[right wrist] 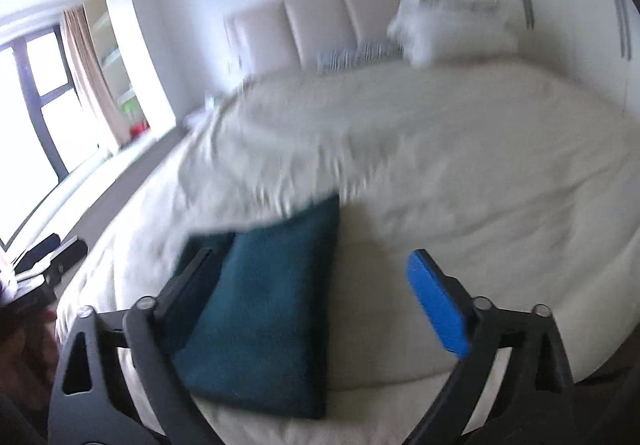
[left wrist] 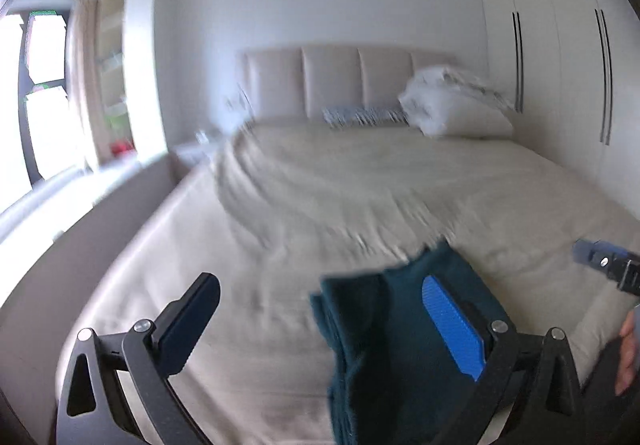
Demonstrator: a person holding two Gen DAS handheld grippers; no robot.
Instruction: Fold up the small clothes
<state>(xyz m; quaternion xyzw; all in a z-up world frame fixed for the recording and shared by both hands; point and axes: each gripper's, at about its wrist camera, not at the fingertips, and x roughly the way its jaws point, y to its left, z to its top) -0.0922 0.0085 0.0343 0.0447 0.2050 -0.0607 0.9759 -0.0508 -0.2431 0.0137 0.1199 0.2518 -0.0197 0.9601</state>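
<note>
Garment: a dark teal knit cloth [right wrist: 272,309], already doubled into a flat wedge, lies on the near edge of the bed [right wrist: 460,173], on the cream cover.
Long axis: runs near to far, the narrow corner pointing far toward the headboard [right wrist: 320,21].
Left gripper [left wrist: 320,325]: fingers spread wide, nothing held; the cloth sits at its right, blue-padded finger, which crosses in front of the cloth; contact cannot be told.
Right gripper [right wrist: 316,293]: fingers spread wide, nothing held; the cloth lies between them, toward its left black finger.
Nearer hand: neither clearly; the cloth lies between the two tools.
Condition: both views are motion-blurred; fine creases unreadable.
Judgement: the fold looks largely done; a further fold would call for a pinch on the far corner, drawn near along the long axis.
Far end: white pillows [left wrist: 452,105] by the headboard, well apart from the cloth.
</note>
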